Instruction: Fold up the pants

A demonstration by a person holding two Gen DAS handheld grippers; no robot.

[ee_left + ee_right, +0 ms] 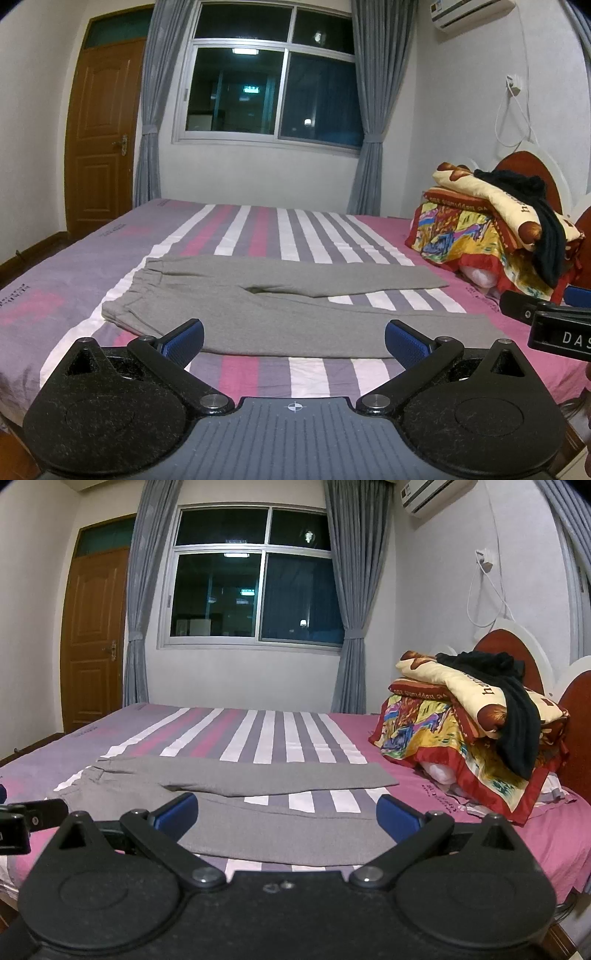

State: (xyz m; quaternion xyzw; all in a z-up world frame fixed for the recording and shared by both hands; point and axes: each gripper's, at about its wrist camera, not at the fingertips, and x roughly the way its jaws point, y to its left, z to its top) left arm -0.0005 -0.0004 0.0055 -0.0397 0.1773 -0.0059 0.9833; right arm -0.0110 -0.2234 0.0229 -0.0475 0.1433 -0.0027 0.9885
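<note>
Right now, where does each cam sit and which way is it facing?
Left wrist: on the left gripper, open, facing the window across the grey pants, waistband side; right gripper at right edge.
Right wrist: on the right gripper, open, same heading, over the leg ends.
Shared: pants, striped bed, bedding pile.

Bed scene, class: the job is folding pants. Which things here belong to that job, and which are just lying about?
Belongs to the job:
- grey pants, spread flat, legs apart
- left gripper, open, empty
- right gripper, open, empty
- bed, the work surface

Just lying about:
- folded quilts, stacked by the headboard
- black garment, draped over them
</note>
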